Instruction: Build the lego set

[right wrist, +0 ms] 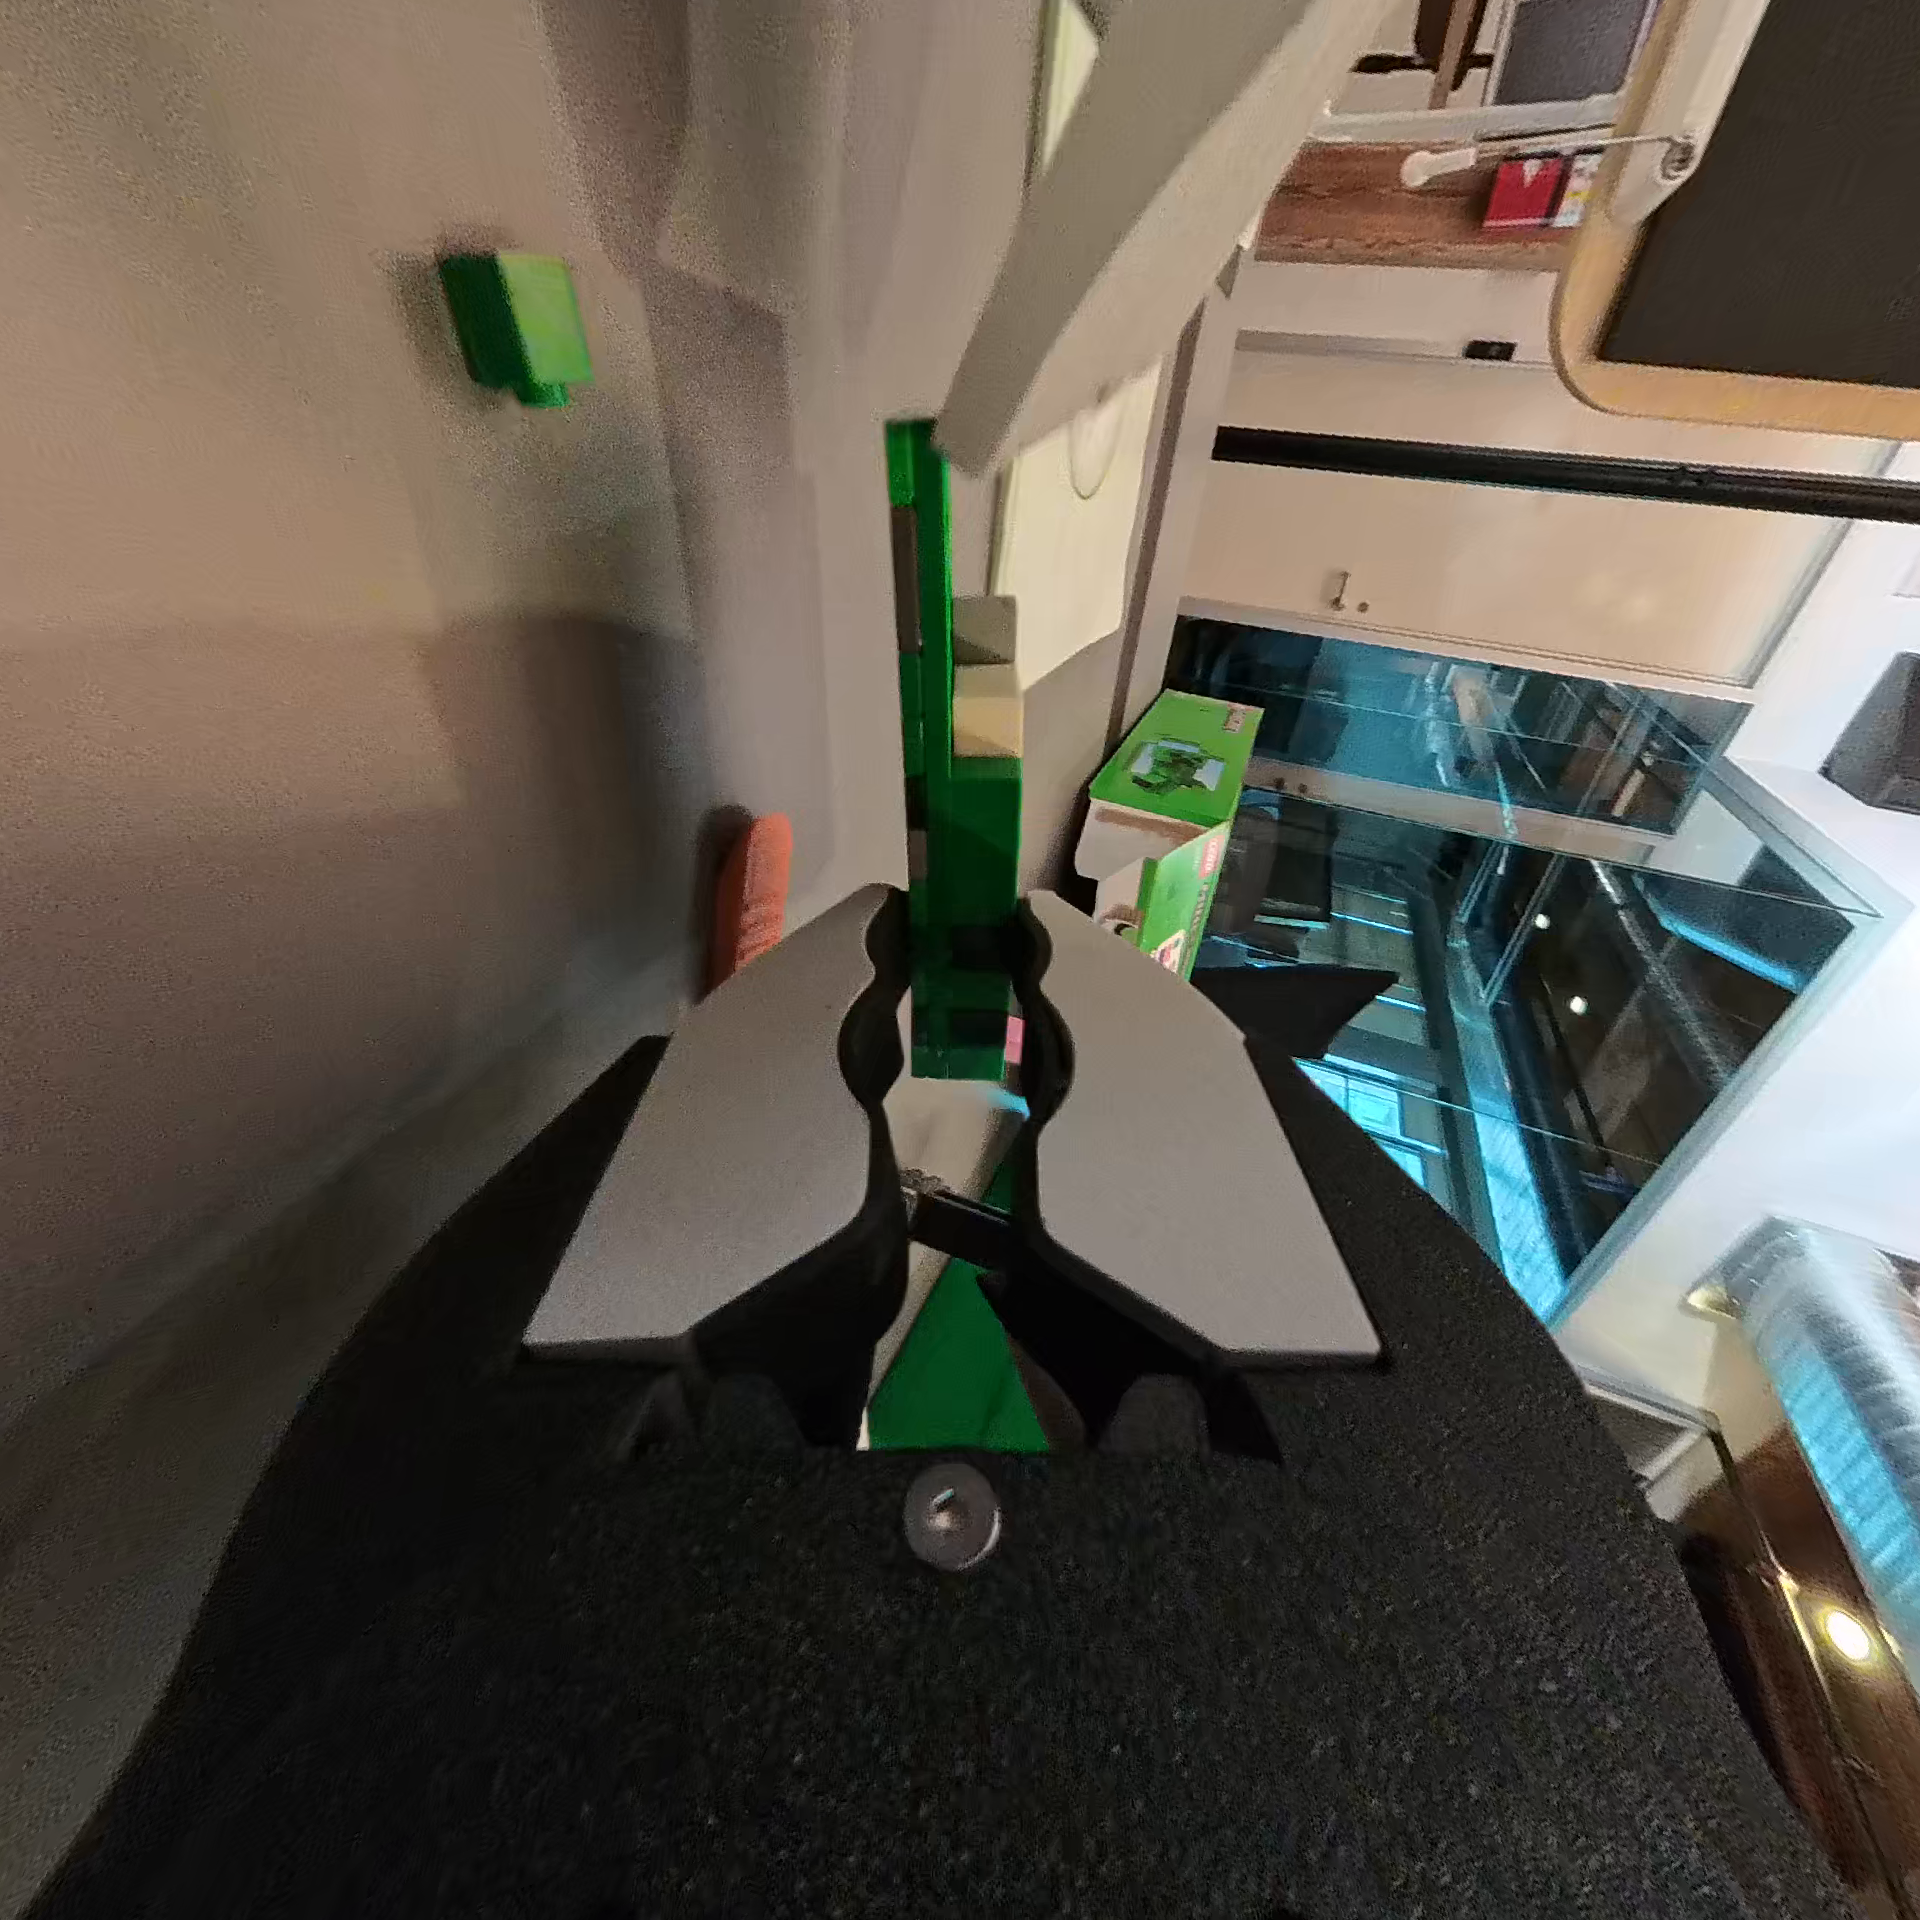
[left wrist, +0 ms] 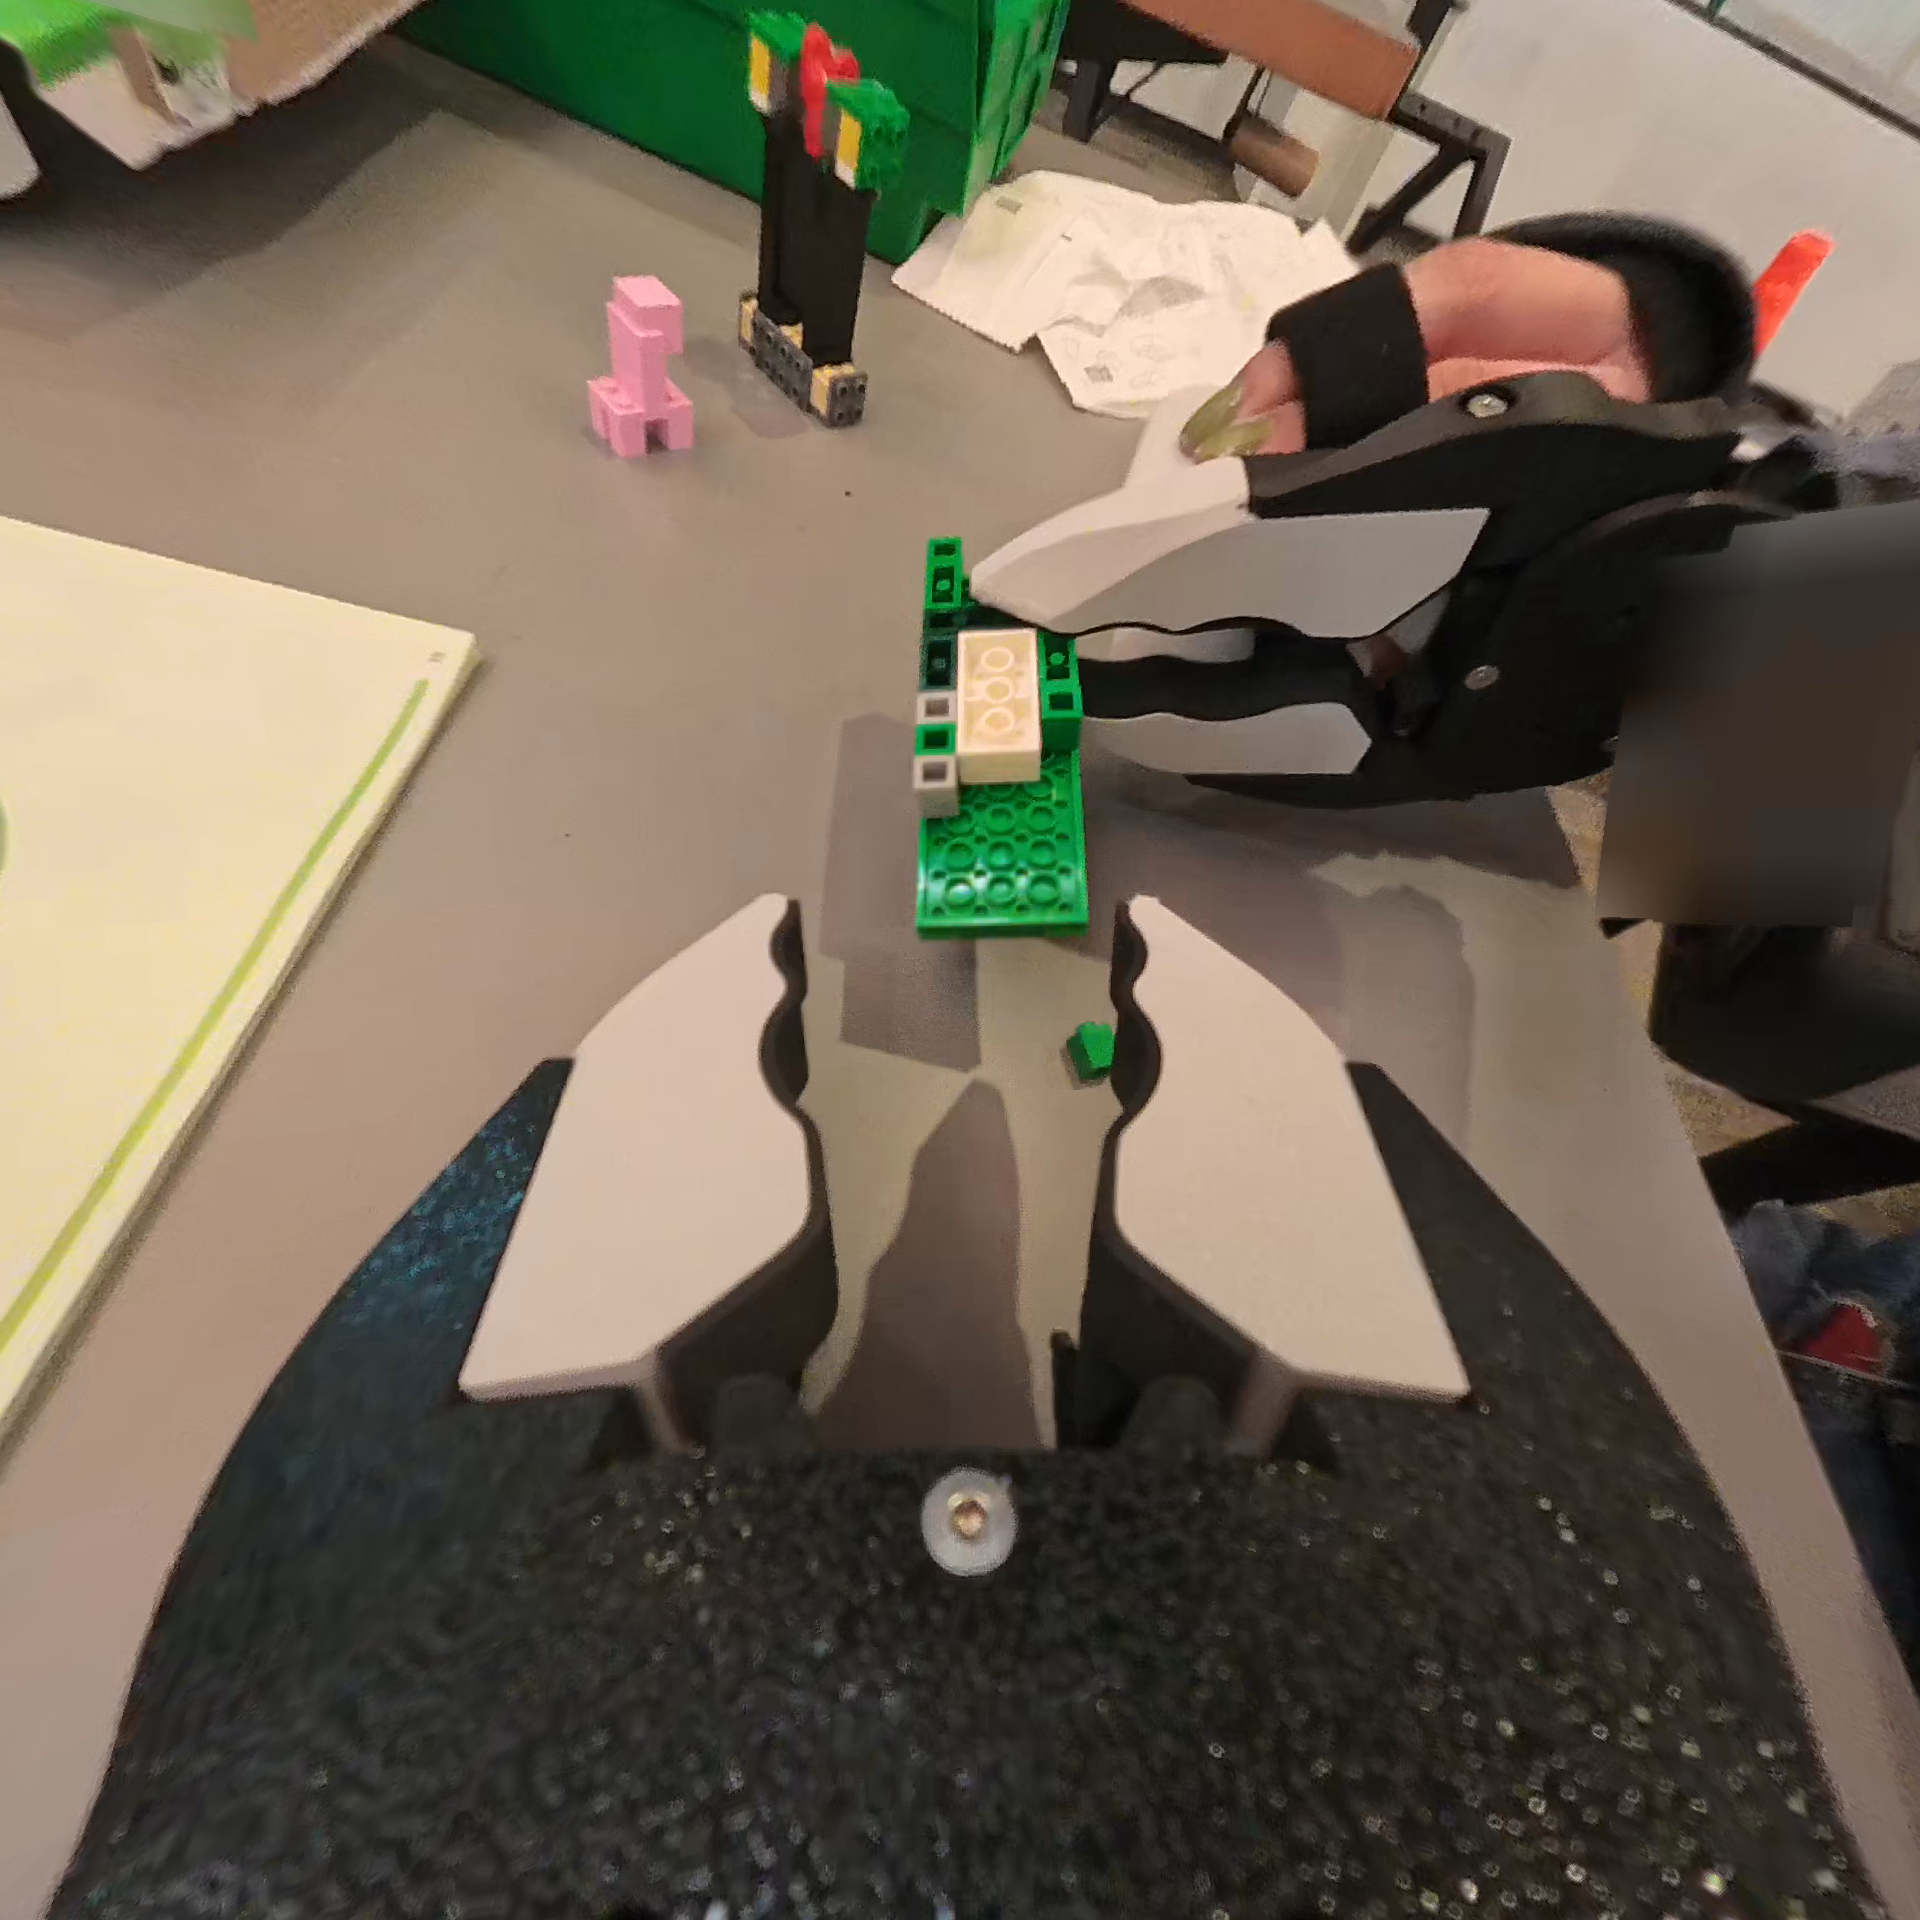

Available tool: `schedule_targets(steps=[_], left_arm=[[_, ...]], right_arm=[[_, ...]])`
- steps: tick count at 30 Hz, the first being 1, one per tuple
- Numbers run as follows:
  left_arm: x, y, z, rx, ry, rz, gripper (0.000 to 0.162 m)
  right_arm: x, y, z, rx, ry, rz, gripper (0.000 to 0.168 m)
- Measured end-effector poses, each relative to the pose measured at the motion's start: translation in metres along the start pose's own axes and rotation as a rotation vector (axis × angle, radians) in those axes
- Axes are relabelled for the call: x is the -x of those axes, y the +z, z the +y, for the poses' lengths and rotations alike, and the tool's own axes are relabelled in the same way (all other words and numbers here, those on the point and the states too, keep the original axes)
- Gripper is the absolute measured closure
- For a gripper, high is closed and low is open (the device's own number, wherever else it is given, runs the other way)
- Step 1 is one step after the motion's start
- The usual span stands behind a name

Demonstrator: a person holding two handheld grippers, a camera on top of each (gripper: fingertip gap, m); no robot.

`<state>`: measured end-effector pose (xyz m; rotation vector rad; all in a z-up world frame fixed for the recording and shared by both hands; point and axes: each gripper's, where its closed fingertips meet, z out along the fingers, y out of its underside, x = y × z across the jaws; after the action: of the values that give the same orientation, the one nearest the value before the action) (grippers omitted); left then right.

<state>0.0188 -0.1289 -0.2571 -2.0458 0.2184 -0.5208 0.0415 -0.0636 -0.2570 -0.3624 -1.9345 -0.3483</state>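
Note:
A green plate assembly [left wrist: 1003, 842] with a white brick [left wrist: 997, 717] and small grey and green bricks along one edge is held just above the grey table [left wrist: 623, 644]. My right gripper [left wrist: 1039, 644] comes in from the right and is shut on its far end. The right wrist view shows the assembly [right wrist: 935, 727] edge-on between that gripper's [right wrist: 961, 914] fingers. My left gripper [left wrist: 961, 935] is open and empty, just short of the plate's near edge. A small loose green piece [left wrist: 1091, 1051] lies by its right finger and also shows in the right wrist view [right wrist: 514, 322].
A pink brick figure [left wrist: 639, 369] and a black tower with a green and red top [left wrist: 816, 208] stand farther back. Behind them are a green box [left wrist: 935, 83] and loose paper sheets [left wrist: 1122, 281]. A pale booklet [left wrist: 156, 831] lies at the left. One gripper's finger ends stand about 8 cm off the other's.

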Motion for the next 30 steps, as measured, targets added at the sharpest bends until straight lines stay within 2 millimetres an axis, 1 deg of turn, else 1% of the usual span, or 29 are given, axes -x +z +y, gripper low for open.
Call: schedule_targets(steps=[3, 5, 7, 10, 12, 14, 15, 16, 17, 18, 22, 24, 27, 29, 30], left_arm=[[-0.005, -0.012, -0.004, -0.066, -0.001, -0.002, 0.098], [-0.012, -0.015, -0.004, -0.082, 0.009, -0.002, 0.096], [-0.019, -0.017, -0.005, -0.091, 0.033, -0.01, 0.1], [-0.021, -0.018, -0.006, -0.095, 0.073, -0.05, 0.114], [-0.02, -0.018, -0.003, -0.078, 0.074, -0.058, 0.113], [-0.018, -0.018, 0.003, -0.058, 0.058, -0.064, 0.107], [-0.017, -0.018, 0.005, -0.056, 0.052, -0.066, 0.105], [-0.017, -0.019, 0.006, -0.059, 0.05, -0.066, 0.107], [-0.018, -0.02, 0.006, -0.065, 0.053, -0.059, 0.121], [-0.019, -0.022, 0.004, -0.075, 0.062, -0.057, 0.125], [-0.019, -0.025, 0.0, -0.113, 0.084, -0.079, 0.126], [-0.017, -0.028, -0.004, -0.161, 0.064, -0.075, 0.126], [-0.006, -0.036, -0.008, -0.232, 0.02, -0.1, 0.126], [0.001, -0.044, -0.013, -0.282, -0.006, -0.119, 0.126], [0.004, -0.047, -0.014, -0.298, -0.015, -0.124, 0.126]], right_arm=[[-0.008, -0.005, -0.002, -0.015, 0.013, 0.056, 0.15], [-0.01, -0.007, -0.007, -0.022, 0.035, 0.064, 0.15], [-0.011, -0.009, -0.014, -0.036, 0.036, 0.076, 0.15], [-0.015, -0.012, -0.027, -0.059, 0.023, 0.094, 0.15], [-0.018, -0.012, -0.033, -0.063, 0.016, 0.11, 0.15], [-0.02, -0.013, -0.035, -0.057, 0.005, 0.126, 0.15], [-0.022, -0.013, -0.034, -0.05, 0.003, 0.134, 0.15], [-0.023, -0.013, -0.034, -0.044, 0.004, 0.141, 0.15], [-0.024, -0.014, -0.035, -0.04, 0.007, 0.144, 0.15], [-0.024, -0.015, -0.036, -0.039, 0.01, 0.145, 0.15], [-0.028, -0.017, -0.037, -0.021, 0.024, 0.164, 0.15], [-0.028, -0.016, -0.036, -0.015, 0.077, 0.147, 0.15], [-0.03, -0.021, -0.025, 0.035, 0.156, 0.143, 0.139], [-0.023, -0.026, -0.014, 0.058, 0.257, 0.103, 0.138], [-0.014, -0.029, -0.013, 0.048, 0.319, 0.049, 0.137]])
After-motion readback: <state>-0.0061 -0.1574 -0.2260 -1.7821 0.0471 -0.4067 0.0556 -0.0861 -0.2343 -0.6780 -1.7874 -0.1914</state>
